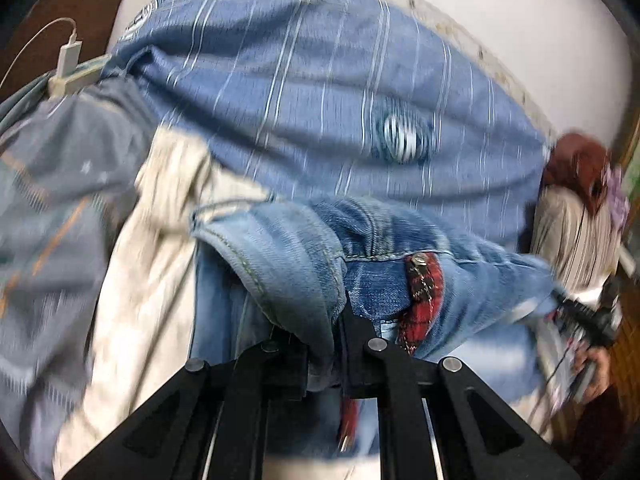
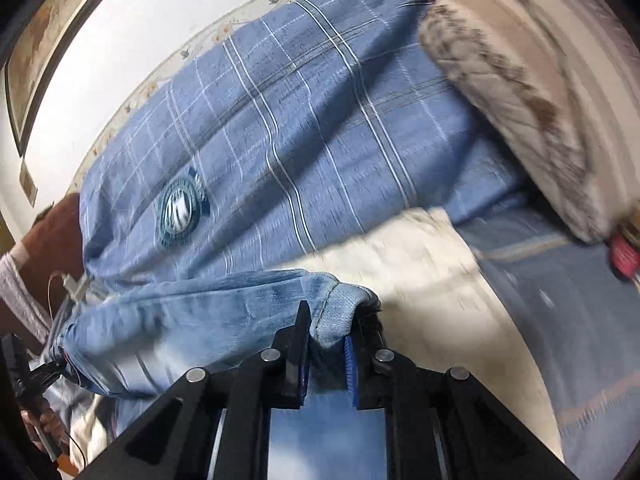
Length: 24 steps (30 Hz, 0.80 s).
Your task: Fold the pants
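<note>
The pants are light blue jeans with a red plaid strap near the waistband. They hang stretched between my two grippers above a bed. My left gripper is shut on a fold of the denim at the waist end. My right gripper is shut on the hem end of the jeans, with the cuff bunched between its fingers. The right gripper and the hand holding it also show at the right edge of the left wrist view. The left gripper shows at the left edge of the right wrist view.
A blue plaid bedsheet with a round emblem covers the bed. A cream cloth and a grey-blue blanket lie beneath the jeans. A beige pillow lies at one end. A white charger and cable rest at the other.
</note>
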{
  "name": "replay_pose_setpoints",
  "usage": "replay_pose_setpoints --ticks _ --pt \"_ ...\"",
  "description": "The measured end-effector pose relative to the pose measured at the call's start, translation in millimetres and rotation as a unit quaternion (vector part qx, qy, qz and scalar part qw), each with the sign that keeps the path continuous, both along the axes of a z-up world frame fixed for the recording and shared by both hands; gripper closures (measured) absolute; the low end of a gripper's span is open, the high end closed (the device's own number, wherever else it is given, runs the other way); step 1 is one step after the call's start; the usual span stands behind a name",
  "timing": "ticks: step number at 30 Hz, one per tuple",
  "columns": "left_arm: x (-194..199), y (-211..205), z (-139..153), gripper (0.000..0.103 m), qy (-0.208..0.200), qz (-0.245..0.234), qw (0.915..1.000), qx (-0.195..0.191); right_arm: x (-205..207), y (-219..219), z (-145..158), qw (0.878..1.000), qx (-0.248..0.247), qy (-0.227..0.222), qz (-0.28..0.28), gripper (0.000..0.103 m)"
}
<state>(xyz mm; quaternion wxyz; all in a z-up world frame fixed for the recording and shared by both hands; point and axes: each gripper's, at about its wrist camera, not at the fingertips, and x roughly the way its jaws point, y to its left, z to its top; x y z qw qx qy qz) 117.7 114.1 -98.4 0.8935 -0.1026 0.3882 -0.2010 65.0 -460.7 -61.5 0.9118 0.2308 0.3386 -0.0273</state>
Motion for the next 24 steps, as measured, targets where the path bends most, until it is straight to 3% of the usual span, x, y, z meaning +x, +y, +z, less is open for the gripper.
replay_pose_setpoints --ticks 3,6,10,11,12,14,17,21,23,24 --pt "-18 0 -23 0.089 0.028 -0.008 0.9991 0.029 -33 3 -20 0.999 0.001 0.051 0.018 0.088" --pt "-28 1 -35 0.086 0.045 -0.007 0.9982 0.038 -57 -1 -38 0.995 0.034 0.091 0.024 0.084" --pt "-43 9 -39 0.063 0.057 0.001 0.9954 0.076 -89 -9 -51 0.99 0.053 0.131 0.029 0.072" --pt "-48 12 -39 0.062 0.061 0.0 0.9949 0.08 -96 -11 -53 0.989 0.052 0.135 0.031 0.067" --pt "-52 14 -39 0.062 0.065 -0.002 0.9947 0.08 -102 -13 -53 0.989 0.049 0.136 0.033 0.064" --pt "-62 22 -38 0.061 0.072 0.0 0.9938 0.084 -119 -19 -50 0.99 0.045 0.127 0.028 0.032" --pt "-75 35 -36 0.061 0.076 0.005 0.9937 0.082 -133 -26 -39 0.994 0.061 0.094 0.021 0.03" --pt "-87 51 -17 0.057 0.054 0.034 0.9963 0.057 -120 -25 -21 0.995 0.075 0.07 0.008 0.03" --pt "-86 59 -3 0.037 0.041 0.06 0.9969 0.028 -104 -19 -14 0.995 0.078 0.063 0.002 0.03" --pt "-85 61 2 0.032 0.037 0.073 0.9965 0.016 -97 -17 -12 0.995 0.08 0.058 -0.003 0.03"
